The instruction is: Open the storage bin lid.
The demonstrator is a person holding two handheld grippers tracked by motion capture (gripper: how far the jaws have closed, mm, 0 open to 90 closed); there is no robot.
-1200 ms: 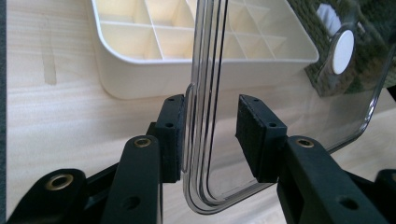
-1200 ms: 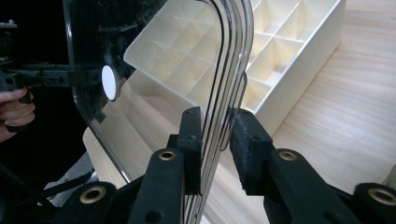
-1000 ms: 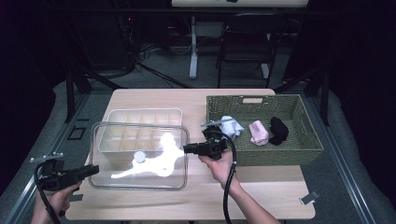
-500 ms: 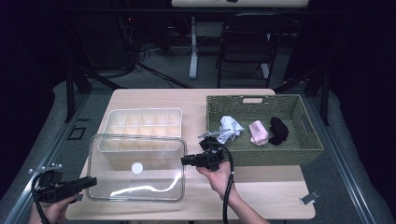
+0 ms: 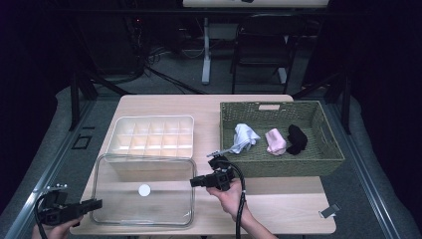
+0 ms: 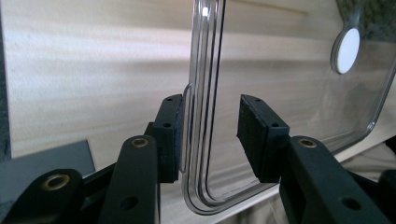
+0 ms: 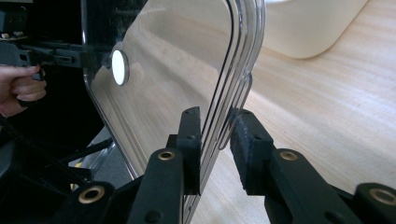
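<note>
While lid (image 5: 144,196) lies flat over near-left table (image 5: 278,209), just near side of tray (image 5: 149,137), both grippers sit at its edges. Left gripper (image 5: 94,204) at near-left corner: jaws parted, rim (image 6: 201,116) between pads, one pad touching rim tab, other pad clear, no squeeze. Right gripper (image 5: 195,182) at right edge: jaws pinch rim (image 7: 224,126) on both sides. Basket (image 5: 278,164) with cloths far right.

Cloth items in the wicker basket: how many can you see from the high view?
3. A white cloth lies at the left of the wicker basket, a pink one in the middle, and a black one touching its right side. More could be hidden beneath them.
</note>
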